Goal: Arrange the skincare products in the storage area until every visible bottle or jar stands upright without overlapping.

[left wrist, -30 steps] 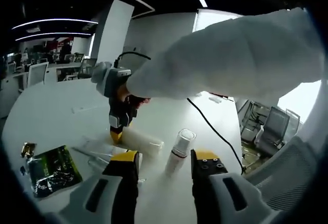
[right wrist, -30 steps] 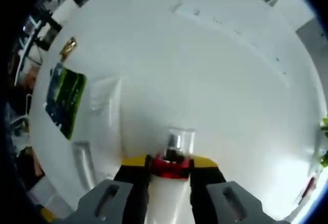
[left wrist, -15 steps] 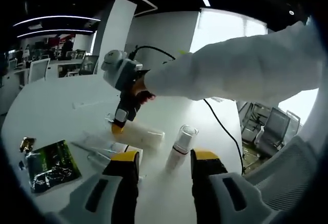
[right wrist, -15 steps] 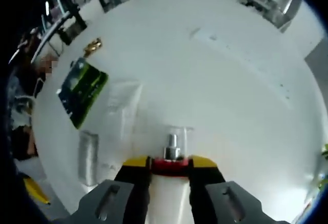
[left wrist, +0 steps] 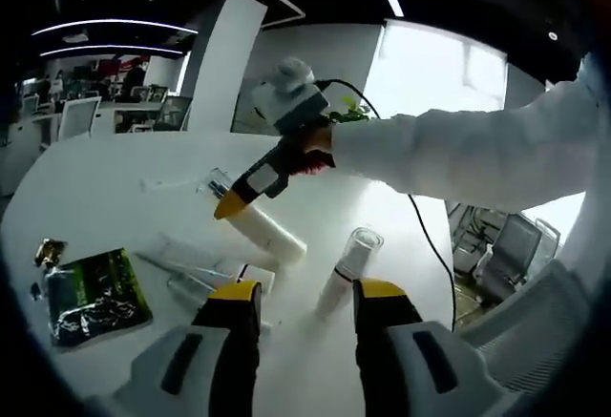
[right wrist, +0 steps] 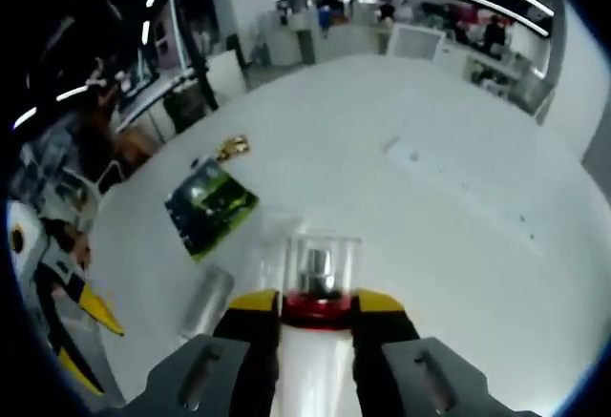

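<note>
As I look along my right gripper (right wrist: 316,314), its two yellow-tipped jaws are closed on the white pump bottle (right wrist: 315,341), just below its red collar, with the clear cap pointing ahead over the white table (right wrist: 449,245). In the left gripper view that same gripper (left wrist: 232,204) reaches in from the right on a white sleeve (left wrist: 458,155), and the bottle (left wrist: 270,235) hangs tilted in its grip, its base down near the tabletop. My left gripper (left wrist: 296,291) has its jaws apart and grips nothing. Ahead, between them, a second white bottle with a clear cap (left wrist: 346,269) stands on the table, leaning in this view. A green packet (left wrist: 95,293) lies flat to the left, with a small gold wrapper (left wrist: 48,250) just beside it, and clear packaging (left wrist: 196,279) sits near my left jaw.
</note>
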A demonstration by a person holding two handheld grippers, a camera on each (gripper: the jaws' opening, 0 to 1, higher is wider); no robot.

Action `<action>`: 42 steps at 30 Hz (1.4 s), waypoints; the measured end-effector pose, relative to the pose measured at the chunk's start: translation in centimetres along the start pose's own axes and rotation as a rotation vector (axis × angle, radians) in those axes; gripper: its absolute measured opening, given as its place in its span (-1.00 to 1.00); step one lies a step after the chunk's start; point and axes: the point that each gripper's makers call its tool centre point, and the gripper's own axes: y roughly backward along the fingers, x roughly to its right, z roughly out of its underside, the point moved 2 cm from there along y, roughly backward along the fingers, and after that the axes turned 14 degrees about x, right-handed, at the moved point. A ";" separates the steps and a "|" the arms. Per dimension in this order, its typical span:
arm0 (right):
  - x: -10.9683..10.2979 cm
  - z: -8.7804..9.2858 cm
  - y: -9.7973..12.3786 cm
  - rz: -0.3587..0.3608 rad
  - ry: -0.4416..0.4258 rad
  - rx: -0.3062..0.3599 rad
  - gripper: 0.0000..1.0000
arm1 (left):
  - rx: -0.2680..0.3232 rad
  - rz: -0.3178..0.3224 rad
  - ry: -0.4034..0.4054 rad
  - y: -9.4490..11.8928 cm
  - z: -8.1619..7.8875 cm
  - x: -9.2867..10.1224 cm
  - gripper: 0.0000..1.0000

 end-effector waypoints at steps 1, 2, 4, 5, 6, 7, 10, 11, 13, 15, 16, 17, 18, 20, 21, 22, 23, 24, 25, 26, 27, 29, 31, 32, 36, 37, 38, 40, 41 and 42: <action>-0.1 0.1 0.4 0.003 -0.009 0.005 -0.56 | 0.002 -0.004 0.006 0.1 0.1 0.1 -0.32; -0.3 0.2 0.8 -0.002 -0.017 0.012 -0.56 | 0.002 -0.006 0.021 0.2 0.4 0.2 -0.32; -0.6 0.1 1.3 -0.008 -0.022 0.060 -0.56 | -0.008 0.004 0.027 0.1 0.9 0.3 -0.33; -0.7 0.1 1.5 -0.011 -0.026 0.073 -0.56 | -0.007 0.007 0.024 0.0 0.9 0.4 -0.33; -1.3 -0.1 1.7 -0.053 -0.008 0.113 -0.56 | -0.005 0.016 0.019 -0.1 0.8 0.5 -0.33; -1.5 0.0 2.0 -0.062 -0.015 0.122 -0.56 | -0.005 0.019 0.018 -0.1 0.8 0.6 -0.33; -2.4 -0.2 2.6 -0.116 -0.026 0.169 -0.56 | -0.004 0.021 0.023 -0.1 0.8 0.1 -0.33; -2.3 -0.1 2.8 -0.109 -0.041 0.173 -0.56 | -0.004 0.020 0.029 -0.2 0.8 -0.3 -0.34; -2.7 -0.2 3.0 -0.127 -0.042 0.195 -0.56 | -0.003 0.002 0.048 -0.3 0.8 -1.2 -0.35; -2.7 -0.4 2.9 -0.150 -0.036 0.225 -0.56 | -0.003 0.009 0.061 -0.5 0.8 -1.9 -0.36; -2.9 -0.4 3.0 -0.162 -0.035 0.239 -0.56 | 0.000 0.010 0.076 -0.6 0.7 -2.2 -0.37; -3.2 -0.5 3.1 -0.174 -0.032 0.256 -0.56 | 0.006 0.016 0.103 -0.9 0.5 -2.6 -0.37; -3.4 -0.6 3.1 -0.187 -0.027 0.272 -0.56 | 0.009 0.025 0.110 -1.0 0.5 -2.8 -0.37; -3.2 -0.9 3.0 -0.213 -0.028 0.304 -0.56 | 0.016 0.037 0.114 -1.4 0.3 -4.3 -0.38; -3.0 -1.1 2.9 -0.229 -0.032 0.318 -0.56 | 0.016 0.040 0.124 -1.7 0.2 -4.7 -0.38; -2.1 -1.4 2.5 -0.242 -0.033 0.324 -0.56 | 0.008 0.039 0.127 -1.9 0.2 -5.0 -0.37; -1.7 -1.5 2.2 -0.260 -0.032 0.330 -0.56 | -0.016 0.039 0.112 -2.5 0.4 -5.1 -0.36; -1.4 -1.6 2.0 -0.270 -0.029 0.334 -0.56 | -0.029 0.040 0.101 -2.6 0.5 -5.2 -0.34; -1.4 -1.6 1.9 -0.277 -0.025 0.336 -0.56 | -0.063 0.058 0.060 -2.8 0.7 -4.9 -0.32; -1.1 -1.6 1.7 -0.286 -0.021 0.339 -0.56 | -0.071 0.077 0.034 -3.1 0.7 -4.7 -0.31; -1.0 -1.7 1.6 -0.300 -0.014 0.344 -0.56 | -0.077 0.091 0.016 -3.7 0.7 -4.5 -0.30; -0.9 -1.7 1.5 -0.325 -0.003 0.359 -0.56 | -0.081 0.109 -0.002 -4.6 0.4 -4.7 -0.30; -0.9 -1.8 1.6 -0.348 0.005 0.372 -0.56 | -0.082 0.127 -0.028 -5.5 0.3 -4.4 -0.30; -1.0 -1.8 1.7 -0.367 0.000 0.382 -0.56 | -0.085 0.132 -0.038 -6.1 0.2 -4.4 -0.30; -1.1 -1.6 2.1 -0.403 -0.013 0.411 -0.57 | -0.075 0.204 -0.027 -8.0 0.1 -3.7 -0.29; -1.1 -1.6 2.1 -0.411 -0.009 0.418 -0.57 | -0.076 0.221 -0.026 -8.3 0.2 -3.5 -0.30; -1.3 -1.6 2.4 -0.425 0.007 0.429 -0.57 | -0.077 0.232 -0.031 -8.5 0.3 -3.3 -0.30; -1.5 -1.5 2.7 -0.446 0.022 0.442 -0.57 | -0.075 0.252 -0.045 -9.1 0.5 -3.1 -0.29; -1.6 -1.5 2.8 -0.453 0.025 0.448 -0.57 | -0.067 0.265 -0.040 -9.4 0.5 -3.0 -0.29; -1.8 -1.4 2.9 -0.463 0.025 0.455 -0.57 | -0.065 0.273 -0.036 -9.6 0.6 -2.8 -0.29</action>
